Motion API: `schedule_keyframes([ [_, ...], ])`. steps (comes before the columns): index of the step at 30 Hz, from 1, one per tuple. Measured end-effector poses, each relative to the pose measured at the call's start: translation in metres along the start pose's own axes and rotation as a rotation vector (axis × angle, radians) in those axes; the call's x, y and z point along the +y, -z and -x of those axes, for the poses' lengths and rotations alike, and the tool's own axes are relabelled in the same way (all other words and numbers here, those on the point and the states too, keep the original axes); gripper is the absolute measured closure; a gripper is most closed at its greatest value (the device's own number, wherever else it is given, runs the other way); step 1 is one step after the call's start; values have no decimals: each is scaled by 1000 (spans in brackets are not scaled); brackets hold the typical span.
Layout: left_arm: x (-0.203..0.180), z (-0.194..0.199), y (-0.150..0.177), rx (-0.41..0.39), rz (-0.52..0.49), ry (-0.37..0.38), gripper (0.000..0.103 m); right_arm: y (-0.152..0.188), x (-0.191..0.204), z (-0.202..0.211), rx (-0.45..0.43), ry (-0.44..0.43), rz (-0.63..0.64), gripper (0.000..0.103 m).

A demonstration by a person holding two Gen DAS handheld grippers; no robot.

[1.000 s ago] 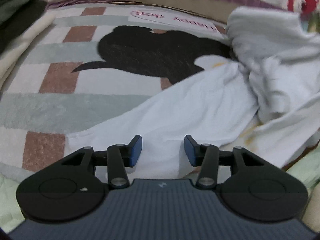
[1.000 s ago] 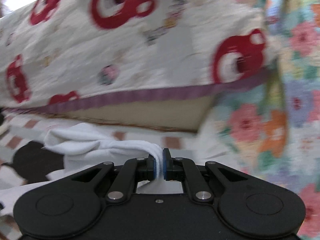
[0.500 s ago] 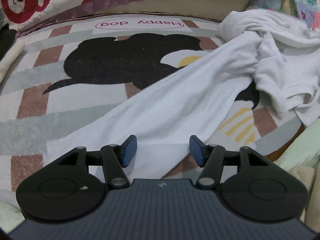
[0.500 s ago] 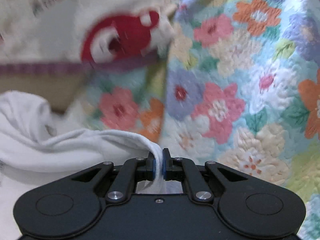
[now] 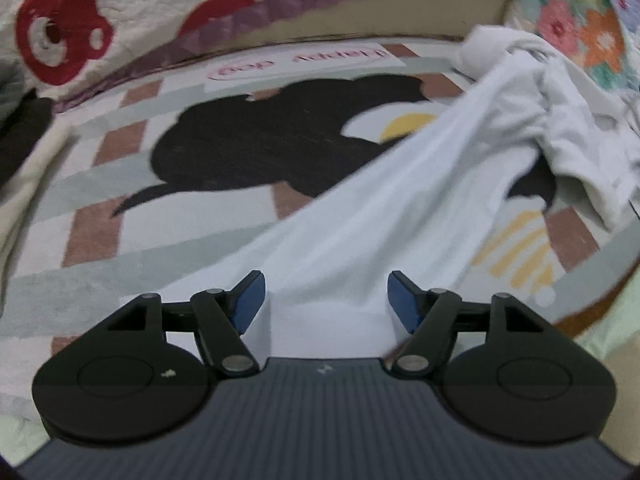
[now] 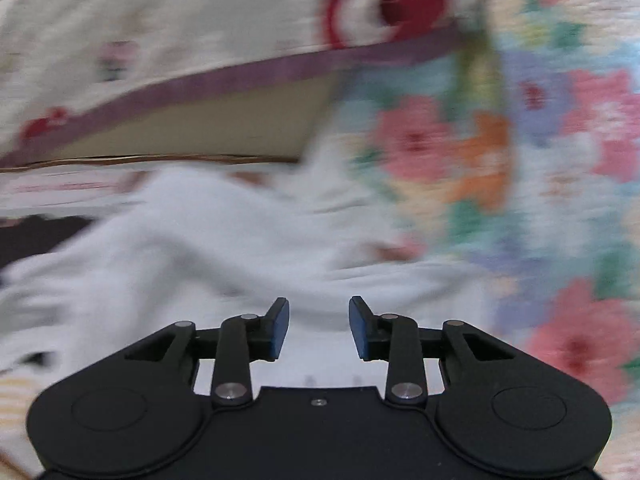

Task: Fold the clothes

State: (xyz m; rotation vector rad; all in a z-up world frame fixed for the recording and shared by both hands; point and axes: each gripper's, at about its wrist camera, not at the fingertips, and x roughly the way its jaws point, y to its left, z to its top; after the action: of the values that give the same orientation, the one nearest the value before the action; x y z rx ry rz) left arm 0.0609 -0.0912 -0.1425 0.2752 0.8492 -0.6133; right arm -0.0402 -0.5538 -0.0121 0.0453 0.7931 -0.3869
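In the left wrist view, the left half of the patterned rug (image 5: 168, 216) lies bare and flat, open for a gripper to pass, while the white garment (image 5: 400, 216) runs as a long strip from bottom centre to a bunched heap at the upper right. A bear-print quilt (image 5: 132, 12) walls off the top edge and a floral quilt (image 5: 592, 28) closes the upper right corner. In the blurred right wrist view, the white garment fills the lower middle, hemmed by both quilts.
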Motion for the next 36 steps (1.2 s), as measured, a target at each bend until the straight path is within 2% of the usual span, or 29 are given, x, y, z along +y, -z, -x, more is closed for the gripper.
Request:
schedule_keyframes([
  [3, 16, 0, -2, -14, 80, 13, 35, 6, 45, 2, 55, -218, 20, 61],
  [4, 27, -2, -3, -7, 144, 44, 35, 13, 60, 4, 81, -289, 31, 61],
  [6, 45, -6, -4, 12, 257, 88, 36, 31, 87, 11, 121, -378, 82, 61],
  [7, 47, -6, -4, 11, 265, 97, 36, 41, 102, 16, 125, -389, 136, 61],
  [10, 37, -4, -6, -1, 170, 108, 36, 57, 135, 15, 151, -373, 302, 61],
  [13, 17, -8, -7, 26, 86, 113, 35, 53, 150, 4, 153, -315, 368, 57],
  [15, -1, -13, -7, 73, 24, 53, 35, 49, 154, -6, 172, -284, 379, 52],
  [16, -10, -16, -7, 97, -7, 23, 35, 49, 155, -14, 213, -276, 380, 48],
  [17, -19, -17, -7, 114, -49, -10, 35, 49, 155, -22, 259, -265, 377, 48],
  [18, -30, -16, -6, 108, -110, -39, 35, 49, 154, -28, 293, -239, 364, 48],
  [19, -37, -13, -6, 93, -150, -36, 35, 48, 152, -30, 288, -209, 342, 48],
  [23, -43, -13, -9, 107, -161, 36, 34, 49, 148, -25, 210, -271, 312, 48],
  [25, -41, -17, -9, 116, -151, 32, 25, 51, 153, -26, 183, -269, 355, 48],
  [26, -40, -19, -9, 120, -146, 30, 17, 50, 156, -28, 179, -267, 375, 48],
  [30, -36, -26, -9, 130, -128, 24, 16, 48, 157, -34, 141, -283, 400, 44],
  [31, -37, -26, -9, 107, -132, 29, 21, 49, 158, -37, 140, -279, 418, 45],
  [32, -38, -25, -10, 82, -140, 29, 42, 50, 159, -42, 144, -266, 439, 48],
  [33, -38, -24, -11, 64, -142, 32, 68, 49, 159, -48, 149, -248, 451, 58],
  [34, -37, -26, -15, 63, -134, 39, 77, 46, 157, -53, 165, -230, 439, 83],
  [36, -37, -27, -21, 58, -132, 37, 98, 29, 138, -57, 213, -251, 259, 87],
])
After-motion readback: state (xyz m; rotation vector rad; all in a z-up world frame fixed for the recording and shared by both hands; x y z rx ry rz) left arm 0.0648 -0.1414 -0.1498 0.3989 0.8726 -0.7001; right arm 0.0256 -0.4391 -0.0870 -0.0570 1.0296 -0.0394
